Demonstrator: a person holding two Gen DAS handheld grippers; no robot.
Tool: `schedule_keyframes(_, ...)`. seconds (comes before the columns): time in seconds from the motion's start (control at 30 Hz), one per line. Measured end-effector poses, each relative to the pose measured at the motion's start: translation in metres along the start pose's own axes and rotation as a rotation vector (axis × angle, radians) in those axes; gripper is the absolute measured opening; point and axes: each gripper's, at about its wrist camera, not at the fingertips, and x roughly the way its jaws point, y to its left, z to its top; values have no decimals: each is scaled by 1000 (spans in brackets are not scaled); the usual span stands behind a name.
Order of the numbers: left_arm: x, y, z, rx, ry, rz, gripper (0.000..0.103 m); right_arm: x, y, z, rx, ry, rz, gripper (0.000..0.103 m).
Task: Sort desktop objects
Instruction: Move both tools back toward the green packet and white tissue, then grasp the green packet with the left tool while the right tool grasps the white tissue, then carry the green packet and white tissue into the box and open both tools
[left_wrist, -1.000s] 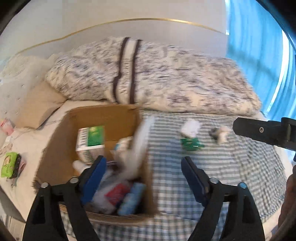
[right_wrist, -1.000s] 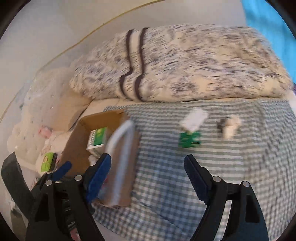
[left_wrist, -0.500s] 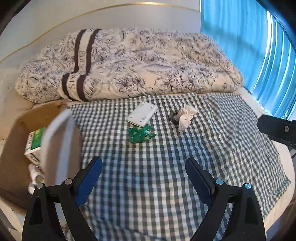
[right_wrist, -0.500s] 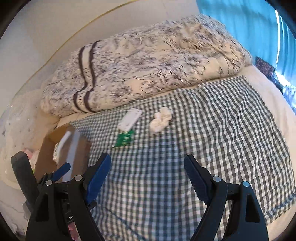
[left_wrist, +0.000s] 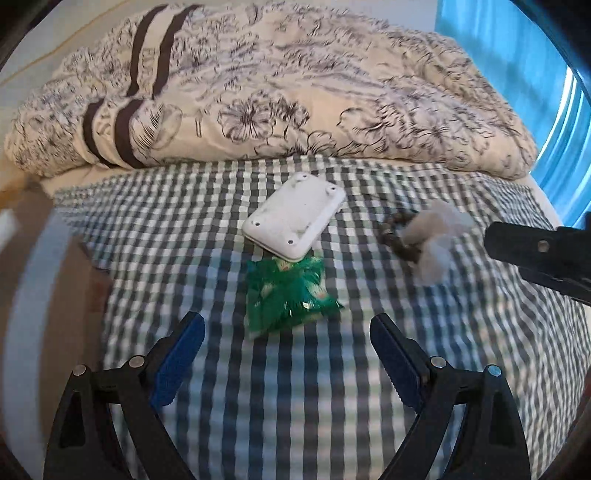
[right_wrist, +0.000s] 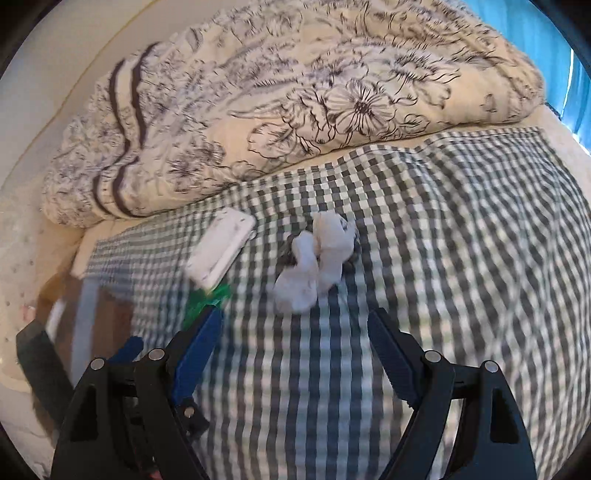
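Here the far left is hardest to read: a brown cardboard box (left_wrist: 48, 314) is cut off by the frame edge and smeared by blur, with a pale strip across it, so its contents cannot be made out. To its right, on the checked cloth (left_wrist: 303, 398) spread over the bed, a white flat device (left_wrist: 293, 218) lies tilted, its near edge overlapping a green crinkled packet (left_wrist: 290, 291). Further right sit dark beads (left_wrist: 397, 236), partly hidden under a crumpled white tissue (left_wrist: 434, 243) that is soft with blur. A floral duvet (left_wrist: 280, 88) is heaped along the far side. The left gripper (left_wrist: 288, 341) hangs near and just short of the packet, its fingers spread wide, holding and touching nothing. In the right wrist view the right gripper (right_wrist: 295, 330) is likewise wide apart and empty, just short of the tissue (right_wrist: 314, 258), its left finger covering part of the packet (right_wrist: 205, 295).
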Motion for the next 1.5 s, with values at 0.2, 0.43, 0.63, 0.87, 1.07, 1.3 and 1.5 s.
schedule_keyframes(0.2, 38, 3, 8, -22, 26, -7, 94, 45, -1, 16, 10, 18, -71, 81)
schedule_keyframes(0.43, 57, 5, 7, -19, 74, 2, 82, 63, -11, 12, 13, 59, -107, 11)
schedule_keyframes(0.63, 32, -1, 1, 31, 76, -8, 36, 33, -19, -1, 34, 14, -76, 9)
schedule_keyframes(0.87, -34, -4, -14, 38, 17, -4, 35, -24, -14, -24, 28, -22, -37, 9)
schedule_keyframes(1.07, -117, -3, -20, 29, -74, -13, 35, -86, -4, -56, 12, -63, 4, 9)
schedule_keyframes(1.3, -210, 7, -32, 22, -189, -5, 35, -158, 23, -92, -21, -126, 71, 9)
schedule_keyframes(1.5, -258, 36, -57, -10, -233, 12, 35, -196, 61, -129, -81, -157, 107, 9)
